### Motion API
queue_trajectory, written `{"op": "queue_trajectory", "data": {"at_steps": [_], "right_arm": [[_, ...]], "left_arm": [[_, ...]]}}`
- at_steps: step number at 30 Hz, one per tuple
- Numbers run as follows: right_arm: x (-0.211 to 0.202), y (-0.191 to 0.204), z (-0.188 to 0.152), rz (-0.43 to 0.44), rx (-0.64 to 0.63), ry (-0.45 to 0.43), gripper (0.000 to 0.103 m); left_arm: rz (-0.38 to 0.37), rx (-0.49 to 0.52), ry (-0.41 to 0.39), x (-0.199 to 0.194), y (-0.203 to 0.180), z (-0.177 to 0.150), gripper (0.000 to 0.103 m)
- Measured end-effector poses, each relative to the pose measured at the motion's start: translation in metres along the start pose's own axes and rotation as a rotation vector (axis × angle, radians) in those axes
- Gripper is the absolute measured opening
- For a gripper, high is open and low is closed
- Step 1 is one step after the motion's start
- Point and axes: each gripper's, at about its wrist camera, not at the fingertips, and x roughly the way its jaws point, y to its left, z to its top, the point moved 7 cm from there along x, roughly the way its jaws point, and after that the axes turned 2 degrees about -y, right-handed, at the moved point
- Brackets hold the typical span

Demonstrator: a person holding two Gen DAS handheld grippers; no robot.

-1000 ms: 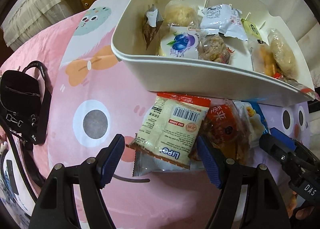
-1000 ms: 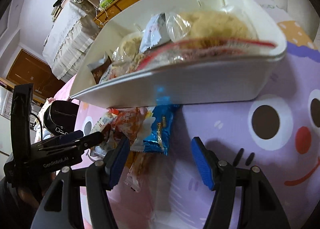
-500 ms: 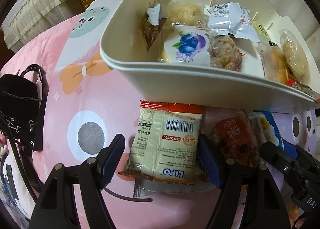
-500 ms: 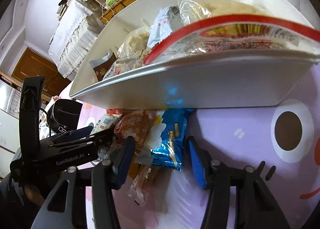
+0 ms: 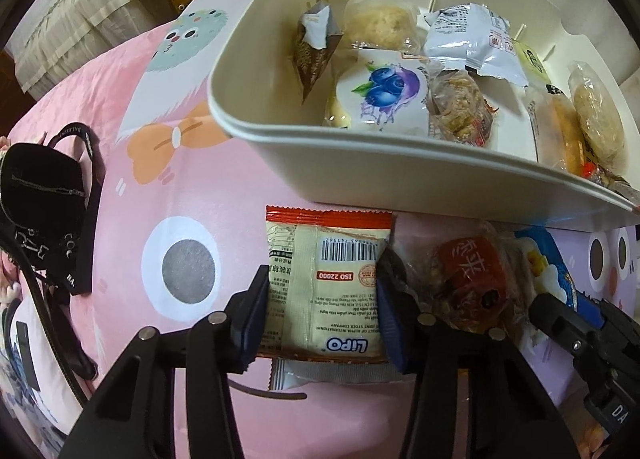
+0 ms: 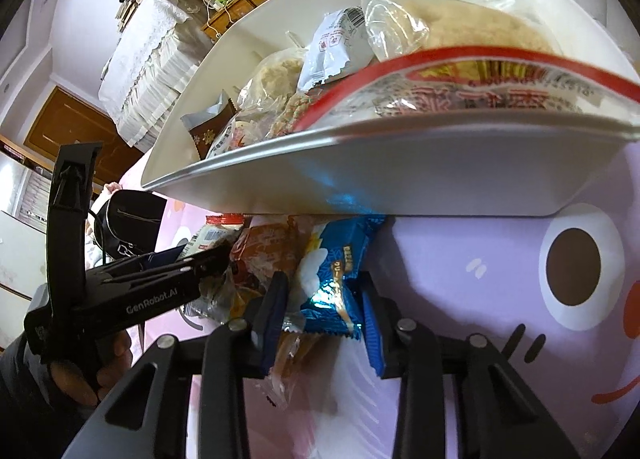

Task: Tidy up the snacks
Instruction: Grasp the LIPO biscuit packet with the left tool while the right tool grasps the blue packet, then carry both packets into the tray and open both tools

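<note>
Our left gripper (image 5: 322,307) had just closed on the Lipo packet (image 5: 324,291), the right gripper (image 6: 320,307) on the blue packet (image 6: 336,275), both beside the bin (image 5: 360,163); slick wrappers could slip.

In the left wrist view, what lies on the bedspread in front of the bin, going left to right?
Black bag → cream LiPO packet between the left gripper's pads → clear packet with a red label → blue packet → right gripper.
</note>
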Motion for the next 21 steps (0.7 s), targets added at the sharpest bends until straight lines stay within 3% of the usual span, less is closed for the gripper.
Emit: {"op": "queue_trajectory", "data": {"at_steps": [12, 21], "right_arm": [[-0.027, 0.023, -0.003, -0.014, -0.064, 0.008, 0.034], [-0.049, 0.060, -0.002, 0.048, -0.198, -0.029, 0.033]], "left_arm": [[0.006, -0.067, 0.010, -0.033, 0.025, -0.005, 0.046], [0.014, -0.095, -0.057, -0.077, 0.048, 0.009, 0.046]]}}
